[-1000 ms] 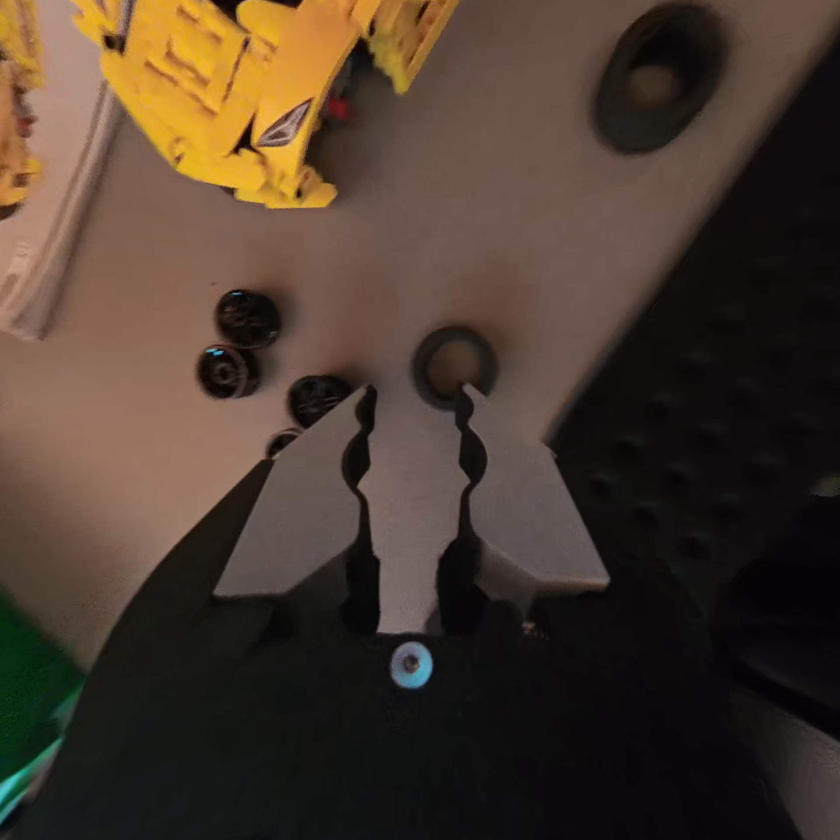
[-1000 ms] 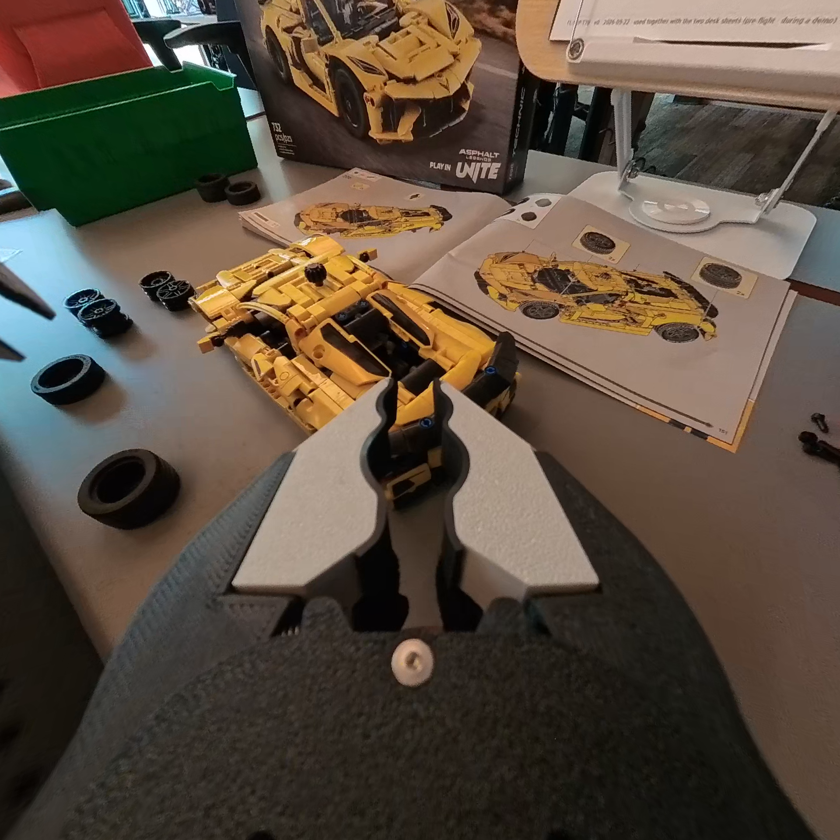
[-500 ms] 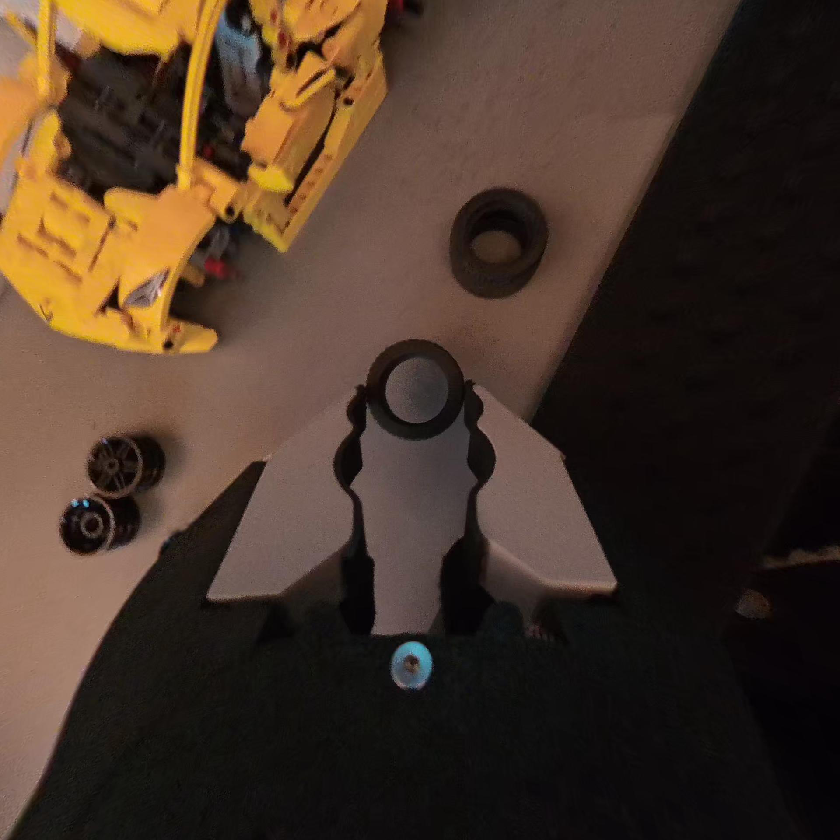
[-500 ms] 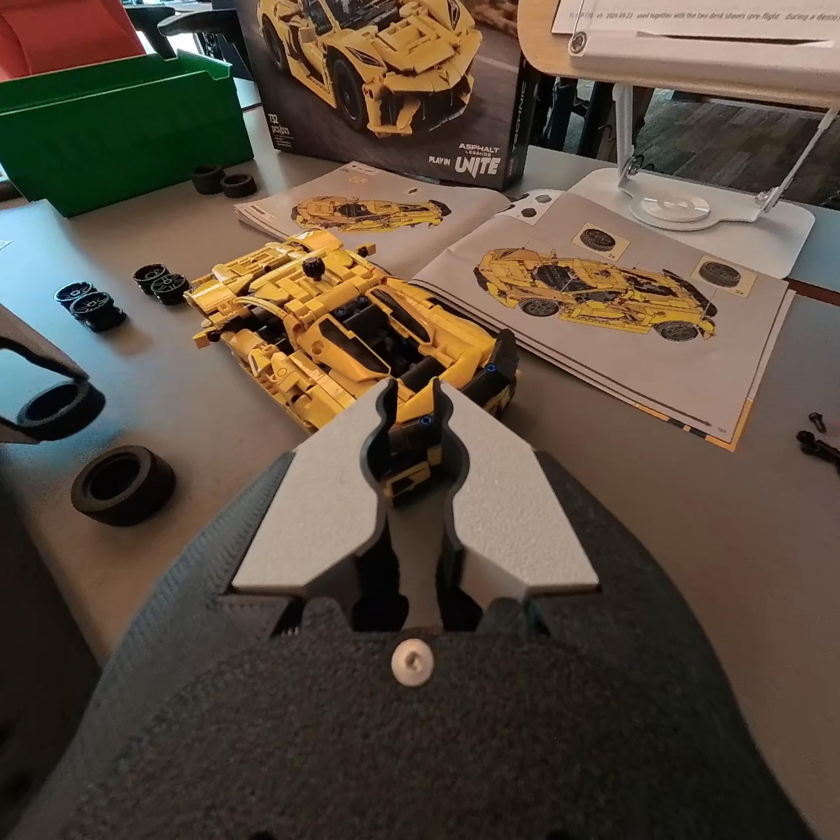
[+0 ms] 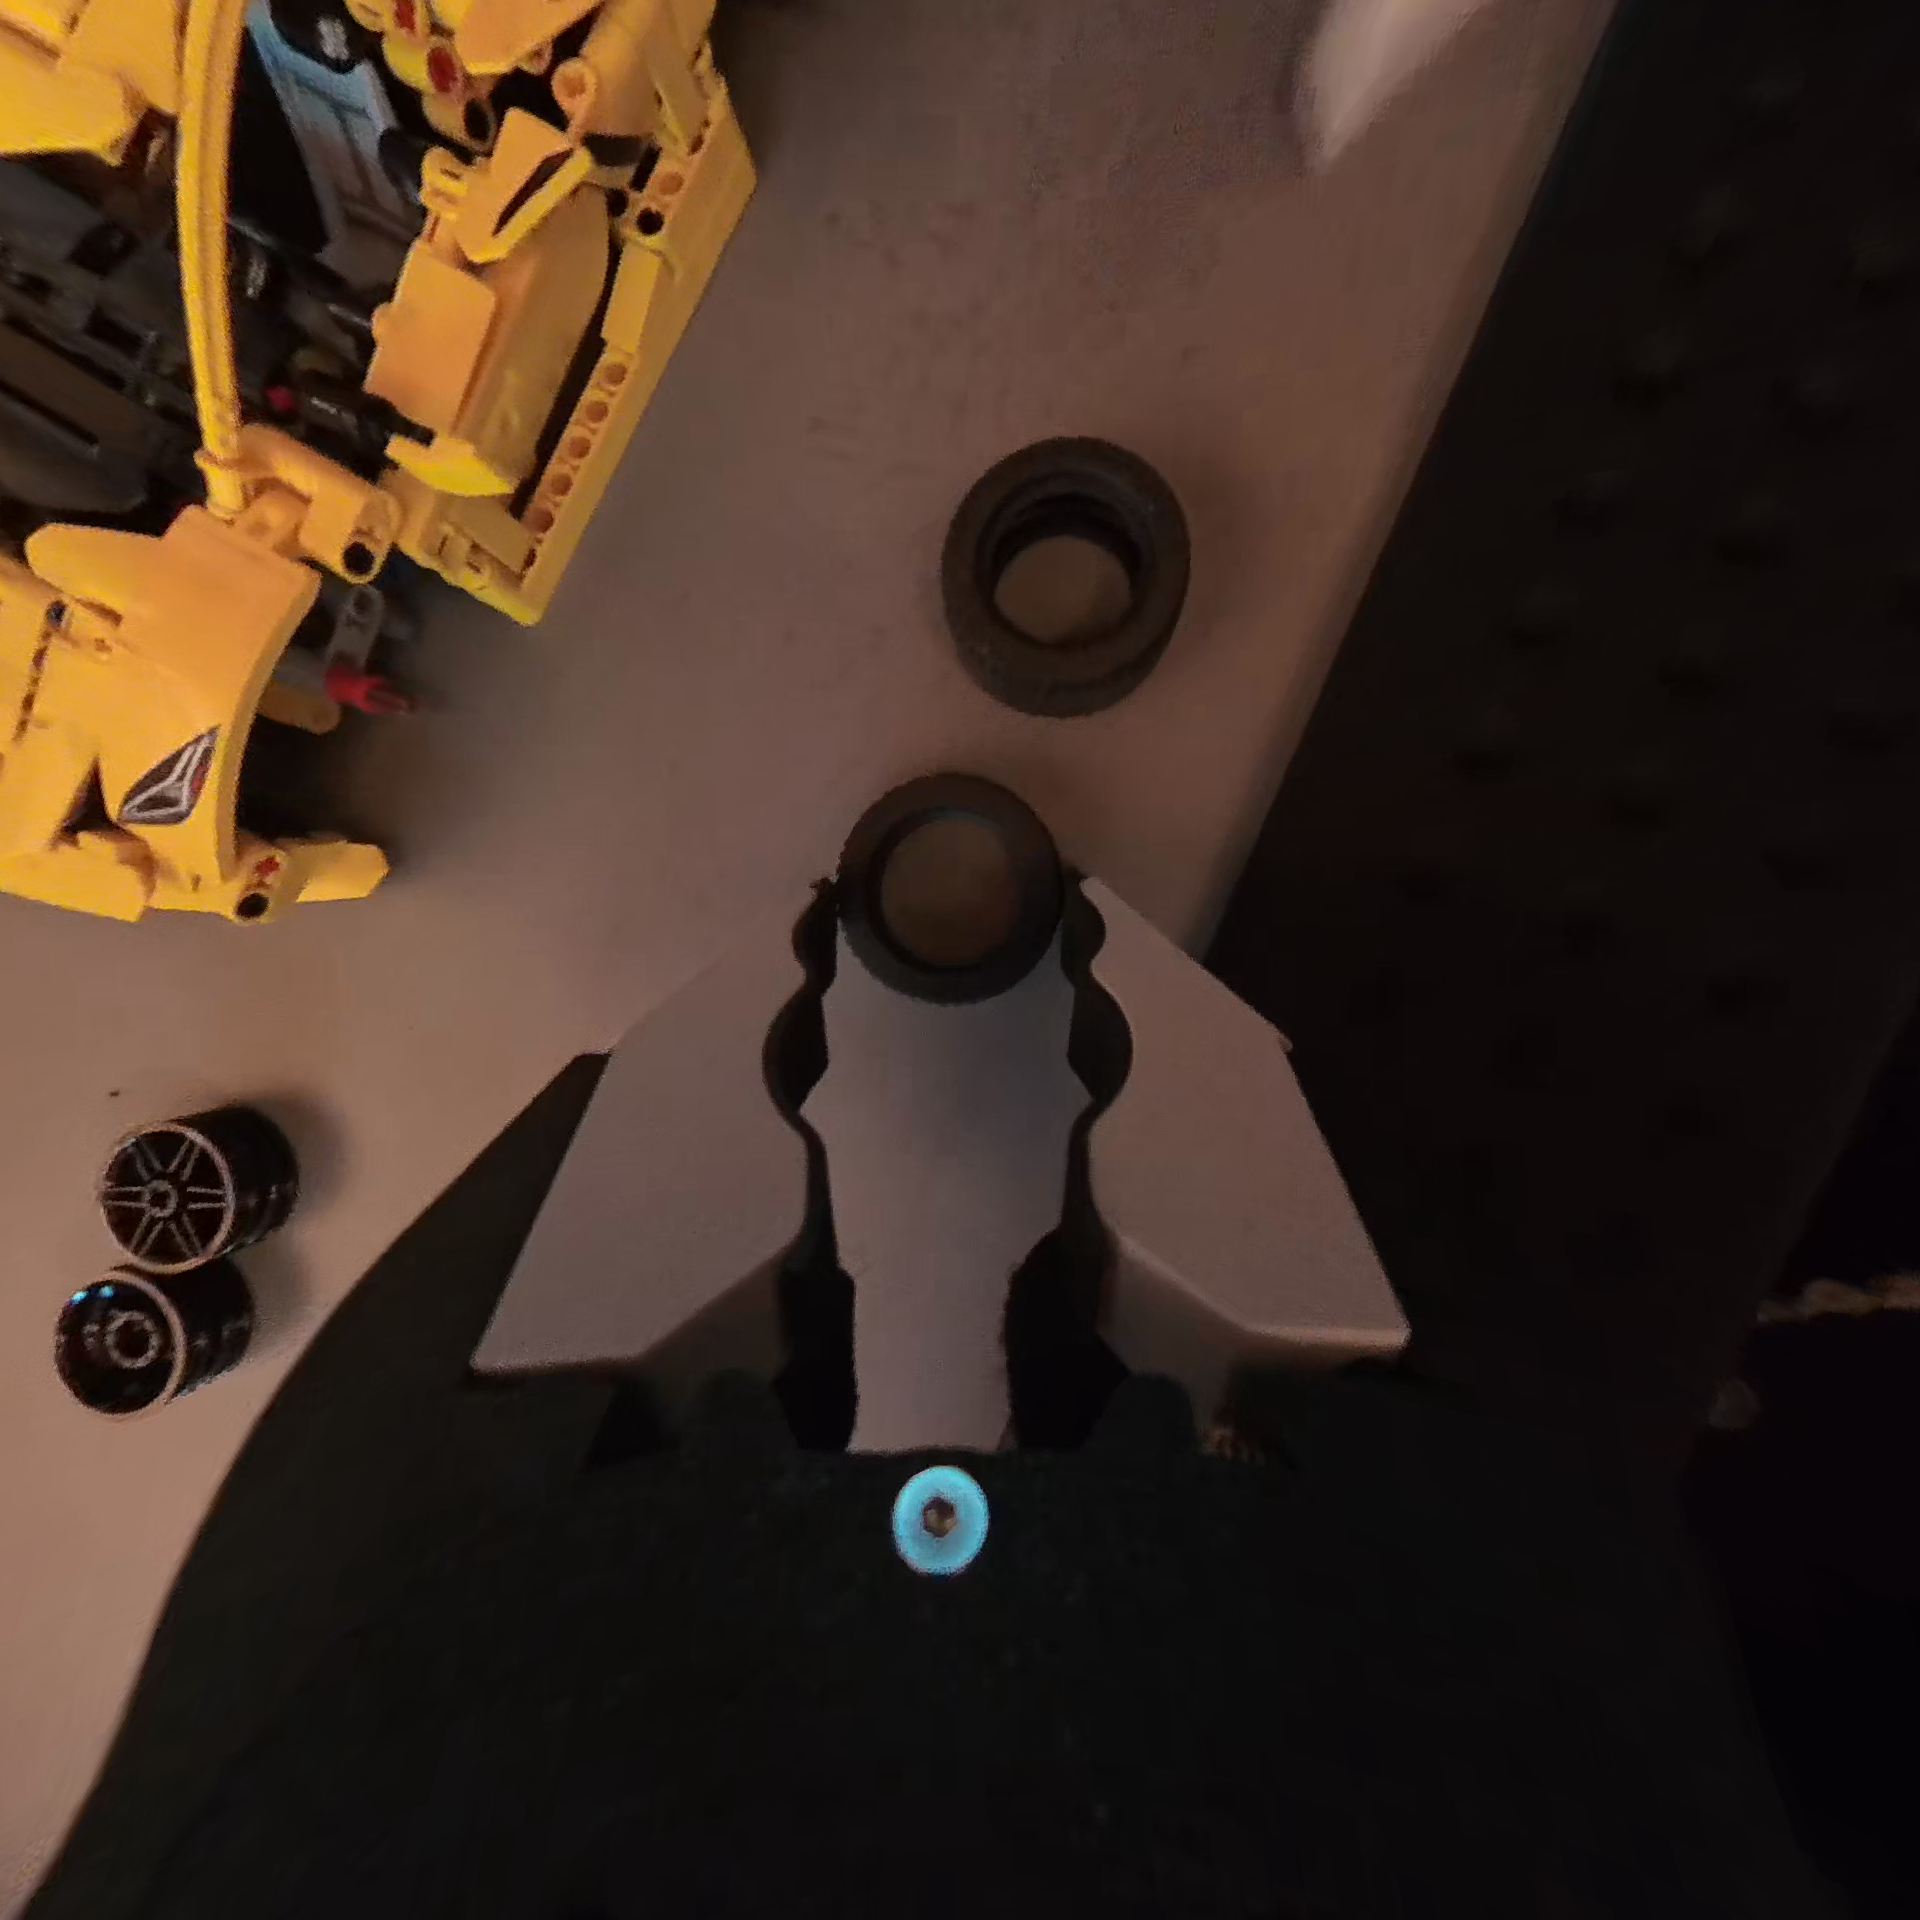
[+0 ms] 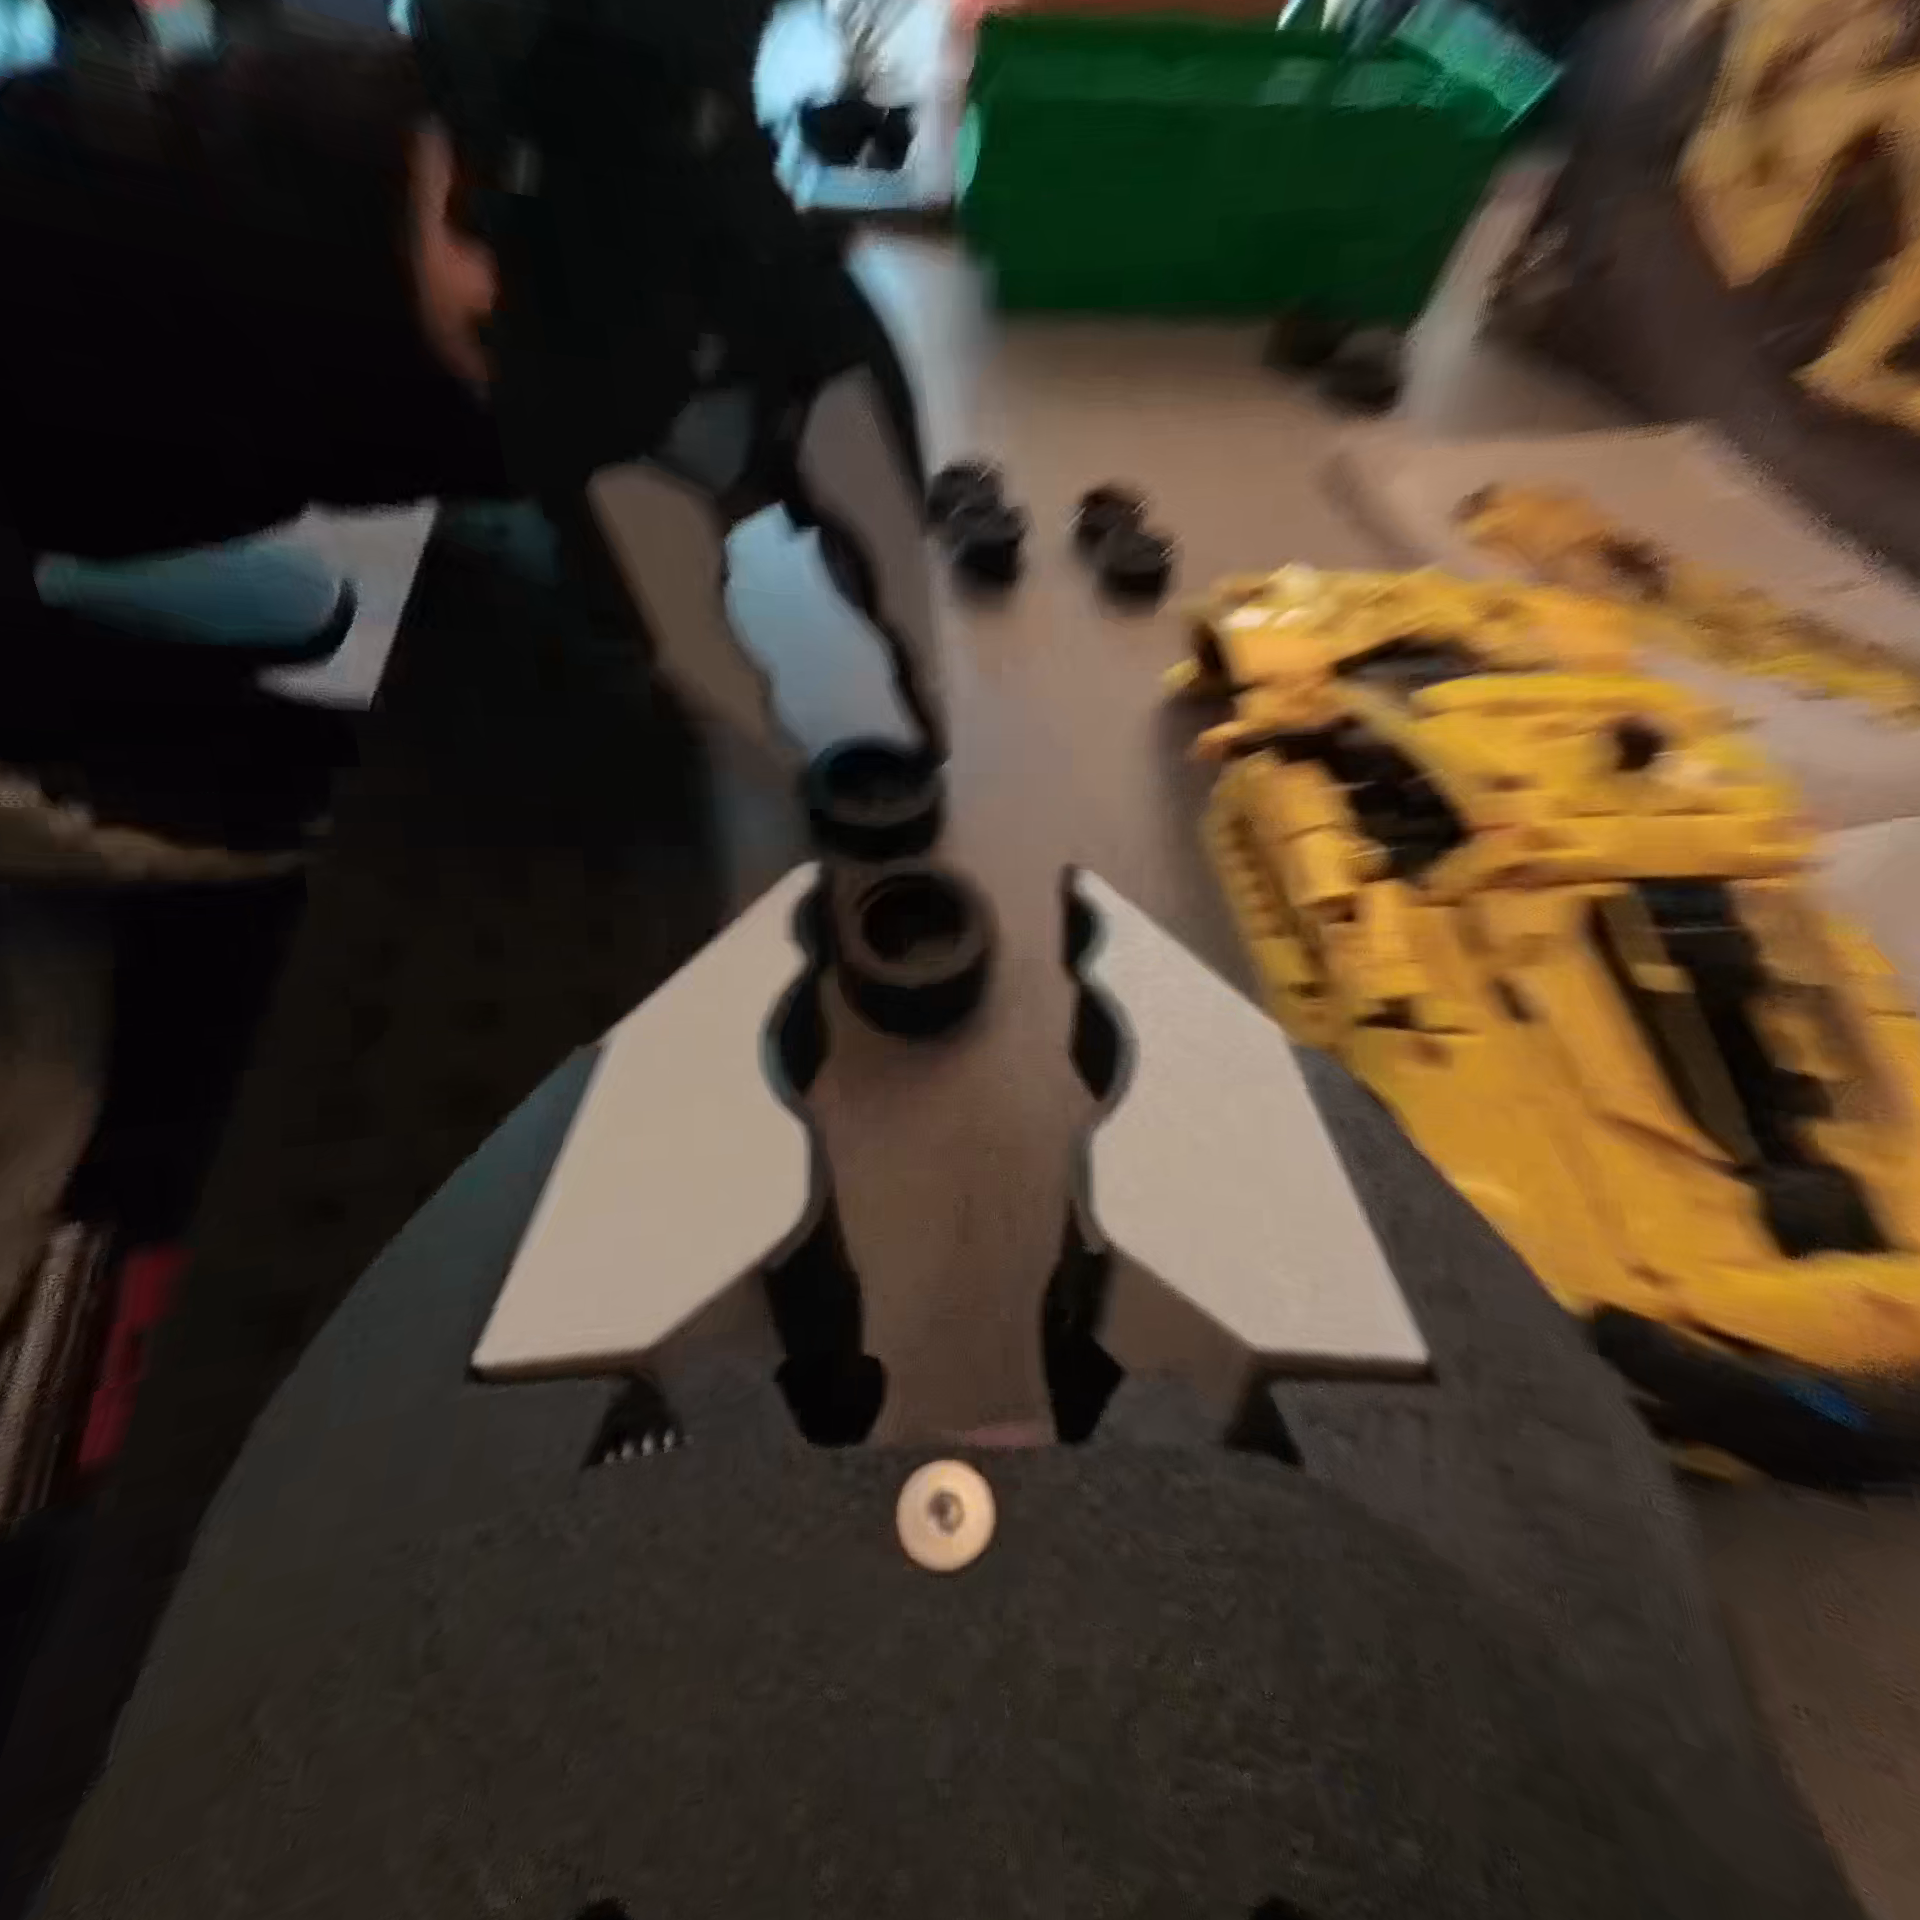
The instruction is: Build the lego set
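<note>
Tyre pickup beside the yellow Lego car (image 5: 312, 416)
Left tongs (image 5: 951, 894) grip a black tyre (image 5: 948, 888) on the bench (image 5: 935, 260); right tongs (image 6: 940, 883) gape empty; no legible writing.

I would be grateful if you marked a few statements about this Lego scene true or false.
1. A tyre sits between the left gripper's fingertips. True.
2. The right gripper is shut on the yellow car. False: its jaws stand apart, empty, and the car lies off to one side.
3. Two black wheel rims lie side by side on the table. True.
4. The second tyre is fitted to the car. False: it lies loose on the table, apart from the car.
</note>
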Motion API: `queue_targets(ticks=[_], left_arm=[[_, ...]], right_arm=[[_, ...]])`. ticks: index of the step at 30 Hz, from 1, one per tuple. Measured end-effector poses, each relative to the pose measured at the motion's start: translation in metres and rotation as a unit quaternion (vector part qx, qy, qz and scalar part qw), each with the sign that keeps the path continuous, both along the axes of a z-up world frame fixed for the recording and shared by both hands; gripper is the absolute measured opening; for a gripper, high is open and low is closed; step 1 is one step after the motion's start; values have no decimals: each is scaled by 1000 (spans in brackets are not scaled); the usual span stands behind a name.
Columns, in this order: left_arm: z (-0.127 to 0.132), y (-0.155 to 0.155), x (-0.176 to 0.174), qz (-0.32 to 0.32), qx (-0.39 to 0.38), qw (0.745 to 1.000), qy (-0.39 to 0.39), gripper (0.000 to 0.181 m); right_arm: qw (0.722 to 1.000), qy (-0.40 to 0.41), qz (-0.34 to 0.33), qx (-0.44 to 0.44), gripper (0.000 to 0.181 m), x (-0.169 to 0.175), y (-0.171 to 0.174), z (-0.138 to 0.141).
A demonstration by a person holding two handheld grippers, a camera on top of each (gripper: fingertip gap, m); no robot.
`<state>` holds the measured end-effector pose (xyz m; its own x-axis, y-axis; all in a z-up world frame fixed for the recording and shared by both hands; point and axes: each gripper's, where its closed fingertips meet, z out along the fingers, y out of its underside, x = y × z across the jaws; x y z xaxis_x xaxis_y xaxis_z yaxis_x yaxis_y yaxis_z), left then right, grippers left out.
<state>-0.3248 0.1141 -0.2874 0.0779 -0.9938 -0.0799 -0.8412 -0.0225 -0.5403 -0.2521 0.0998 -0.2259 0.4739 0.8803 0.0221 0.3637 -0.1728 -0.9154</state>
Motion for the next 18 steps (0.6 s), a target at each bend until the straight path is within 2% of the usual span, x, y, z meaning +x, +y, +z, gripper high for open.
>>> queue_targets(ticks=[1,3,5,8,10,13,14,16,18], left_arm=[[0,0,0,2,-5,1000,-7,45],[0,1,1,6,-14,1000,-21,45],[0,1,2,7,-16,999,-27,45],[0,0,0,8,-12,999,-33,45],[1,3,-3,16,-19,999,-32,45],[5,6,-8,19,-22,999,-42,45],[8,6,-7,18,-27,998,-50,45],[13,5,-1,13,-33,997,-67,45],[11,1,10,-4,-35,997,-63,45]], right_arm=[[999,-32,19,-26,59,-10,-5,-17],[994,-91,33,-54,73,-20,-6,-40],[993,-102,26,-57,71,-25,1,-45],[987,-142,25,-76,48,-26,6,-59],[986,-147,22,-76,44,-23,6,-59],[987,-147,-19,-56,43,9,8,-45],[987,-139,-33,-75,42,26,3,-40],[976,-172,-65,-114,42,73,-12,-44],[966,-202,-118,-115,42,122,-20,-51]])
